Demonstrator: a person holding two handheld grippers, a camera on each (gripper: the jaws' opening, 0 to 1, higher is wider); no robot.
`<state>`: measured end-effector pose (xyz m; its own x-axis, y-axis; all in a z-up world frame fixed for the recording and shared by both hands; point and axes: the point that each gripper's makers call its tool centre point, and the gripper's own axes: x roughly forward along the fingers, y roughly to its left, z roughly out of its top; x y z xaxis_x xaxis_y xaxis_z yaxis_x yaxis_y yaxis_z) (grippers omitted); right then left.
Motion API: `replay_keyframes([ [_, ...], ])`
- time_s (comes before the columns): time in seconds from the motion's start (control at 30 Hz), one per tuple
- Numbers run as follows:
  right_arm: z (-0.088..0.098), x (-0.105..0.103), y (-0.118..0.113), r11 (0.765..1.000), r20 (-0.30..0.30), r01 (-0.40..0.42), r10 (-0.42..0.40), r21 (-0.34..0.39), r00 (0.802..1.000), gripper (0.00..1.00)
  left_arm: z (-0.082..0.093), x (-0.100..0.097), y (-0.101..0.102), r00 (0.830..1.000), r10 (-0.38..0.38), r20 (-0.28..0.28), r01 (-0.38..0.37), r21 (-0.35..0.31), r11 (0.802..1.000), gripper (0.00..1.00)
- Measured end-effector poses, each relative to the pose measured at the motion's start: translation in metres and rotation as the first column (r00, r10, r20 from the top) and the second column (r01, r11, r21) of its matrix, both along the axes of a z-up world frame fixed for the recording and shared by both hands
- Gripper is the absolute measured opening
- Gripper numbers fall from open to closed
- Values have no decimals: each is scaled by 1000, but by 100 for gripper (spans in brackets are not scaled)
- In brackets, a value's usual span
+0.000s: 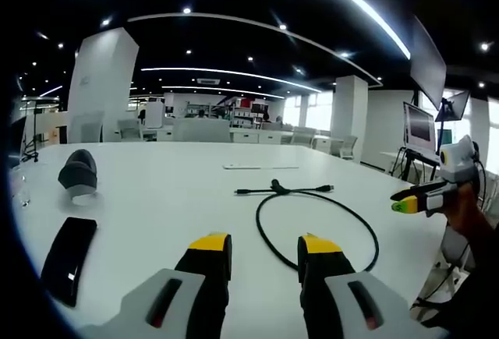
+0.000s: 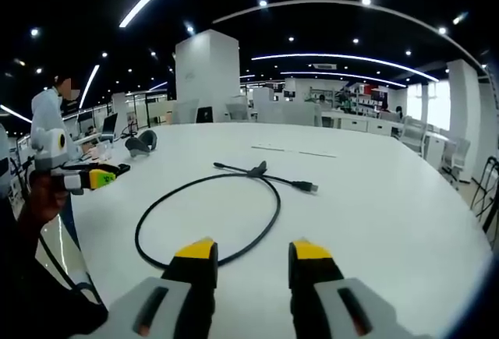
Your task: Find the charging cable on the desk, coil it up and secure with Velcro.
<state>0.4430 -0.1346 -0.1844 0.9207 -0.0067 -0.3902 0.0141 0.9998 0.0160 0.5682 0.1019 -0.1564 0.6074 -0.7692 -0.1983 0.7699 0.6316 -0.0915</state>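
Note:
A black charging cable (image 1: 258, 222) lies on the white desk (image 1: 156, 199) in one wide loop. Its two ends cross at a dark tie (image 1: 277, 187) on the far side and stick out left and right. My left gripper (image 1: 263, 245) hovers just short of the loop, open, with nothing between its yellow-tipped jaws. From the other side, the same cable (image 2: 277, 206) lies ahead of my right gripper (image 2: 253, 252), which is also open and holds nothing. The right gripper (image 1: 409, 201) comes in at the desk's right edge, and the left gripper (image 2: 97, 177) at the far left of the right gripper view, each in a hand.
A flat black slab (image 1: 70, 257) lies at the near left, with a dark rounded object (image 1: 78, 175) behind it. A thin white strip (image 1: 261, 167) lies beyond the cable. Monitors on stands (image 1: 421, 128) rise past the desk's right edge. A person (image 2: 48, 109) is at the far left.

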Motion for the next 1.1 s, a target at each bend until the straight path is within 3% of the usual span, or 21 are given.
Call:
replay_keyframes([
  [1.1,-4,-2,-2,1000,-4,12,-12,0,1000,38,-4,1,4,1000,6,-5,-6,13,1000,34],
])
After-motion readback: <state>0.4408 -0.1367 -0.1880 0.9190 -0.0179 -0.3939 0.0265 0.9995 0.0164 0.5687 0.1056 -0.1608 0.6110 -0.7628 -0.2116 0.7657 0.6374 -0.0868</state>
